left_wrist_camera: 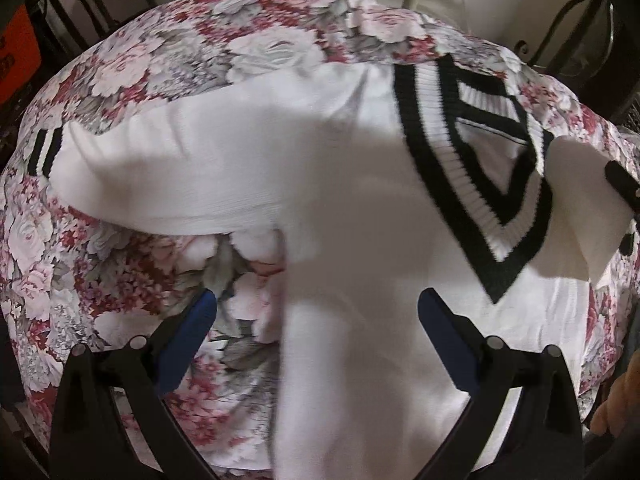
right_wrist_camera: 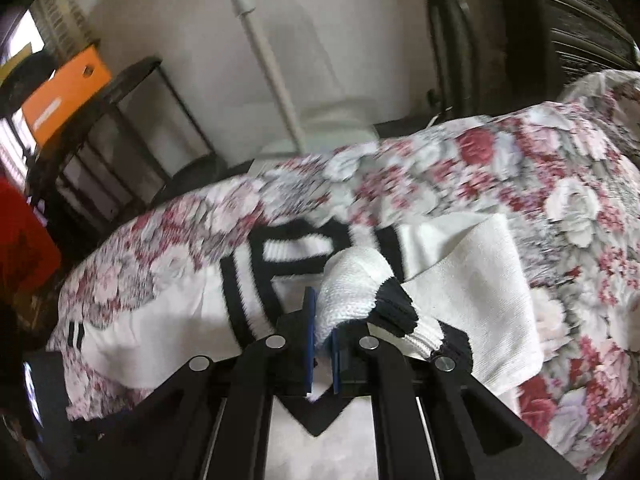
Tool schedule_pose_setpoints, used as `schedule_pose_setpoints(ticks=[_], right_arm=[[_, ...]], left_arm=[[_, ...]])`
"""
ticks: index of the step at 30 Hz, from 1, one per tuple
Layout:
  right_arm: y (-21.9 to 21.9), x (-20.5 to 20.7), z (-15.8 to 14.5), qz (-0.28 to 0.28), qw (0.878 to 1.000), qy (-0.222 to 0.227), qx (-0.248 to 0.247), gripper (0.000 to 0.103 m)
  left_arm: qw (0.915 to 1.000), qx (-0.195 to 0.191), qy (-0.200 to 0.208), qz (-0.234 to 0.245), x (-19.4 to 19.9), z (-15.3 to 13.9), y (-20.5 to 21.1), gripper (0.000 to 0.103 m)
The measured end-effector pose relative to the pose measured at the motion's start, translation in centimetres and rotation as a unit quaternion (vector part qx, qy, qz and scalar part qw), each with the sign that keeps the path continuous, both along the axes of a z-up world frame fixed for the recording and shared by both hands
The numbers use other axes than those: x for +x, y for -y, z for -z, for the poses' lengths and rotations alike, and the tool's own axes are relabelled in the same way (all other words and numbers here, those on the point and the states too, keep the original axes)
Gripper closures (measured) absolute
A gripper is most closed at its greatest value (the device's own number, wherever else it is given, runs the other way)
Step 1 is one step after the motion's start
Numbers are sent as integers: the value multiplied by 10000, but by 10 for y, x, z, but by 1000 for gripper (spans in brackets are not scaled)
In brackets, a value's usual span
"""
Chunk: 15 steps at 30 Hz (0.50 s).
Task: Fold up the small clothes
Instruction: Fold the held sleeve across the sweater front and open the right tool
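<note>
A white knit sweater (left_wrist_camera: 320, 184) with a black-and-white striped V-neck (left_wrist_camera: 472, 184) lies on a floral-covered table (left_wrist_camera: 120, 272). One sleeve stretches left to a striped cuff (left_wrist_camera: 42, 152). My left gripper (left_wrist_camera: 316, 312) is open, its blue pads straddling the sweater's side edge just above the cloth. My right gripper (right_wrist_camera: 322, 320) is shut on the sweater's other sleeve (right_wrist_camera: 352, 292) near its black cuff (right_wrist_camera: 396, 308), lifted over the neckline (right_wrist_camera: 256, 280). The right gripper also shows at the right edge of the left wrist view (left_wrist_camera: 624, 188).
A black metal shelf (right_wrist_camera: 132, 140) with an orange box (right_wrist_camera: 64, 96) stands at the back left. A white wall with a pipe (right_wrist_camera: 264, 52) is behind the table. Black metal chair backs (left_wrist_camera: 100, 4) ring the table's far edge.
</note>
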State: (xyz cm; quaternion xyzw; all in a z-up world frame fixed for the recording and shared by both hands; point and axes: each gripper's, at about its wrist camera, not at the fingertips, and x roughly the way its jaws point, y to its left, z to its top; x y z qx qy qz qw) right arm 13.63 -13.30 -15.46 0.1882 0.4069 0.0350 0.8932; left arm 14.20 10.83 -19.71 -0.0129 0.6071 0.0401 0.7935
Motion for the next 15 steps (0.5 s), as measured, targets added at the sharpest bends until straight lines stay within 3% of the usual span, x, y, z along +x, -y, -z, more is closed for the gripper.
schedule_pose_setpoints(ticks=[6,8,10,12,15], right_arm=[[-43,0,30,-560,9979,-205,-271,96],[-57,1,44,-915,9945,-412,-314,89],[-73,3,62,-1549,9833,-896,-322,51],[-74,-3,62,-1692,9801,-946,-434,51],[-55,-10,48,-1771,9793,-950,-228,49]], left_arm=[[9997,-18,-117,-193,1,8,-17,5],[9995,-42,-158,-259,2,10,-19,5],[9992,-114,-189,-335,4,11,-19,5],[9989,-99,-203,-405,7,13,-18,5],[9985,-189,-249,-449,13,16,-11,5]])
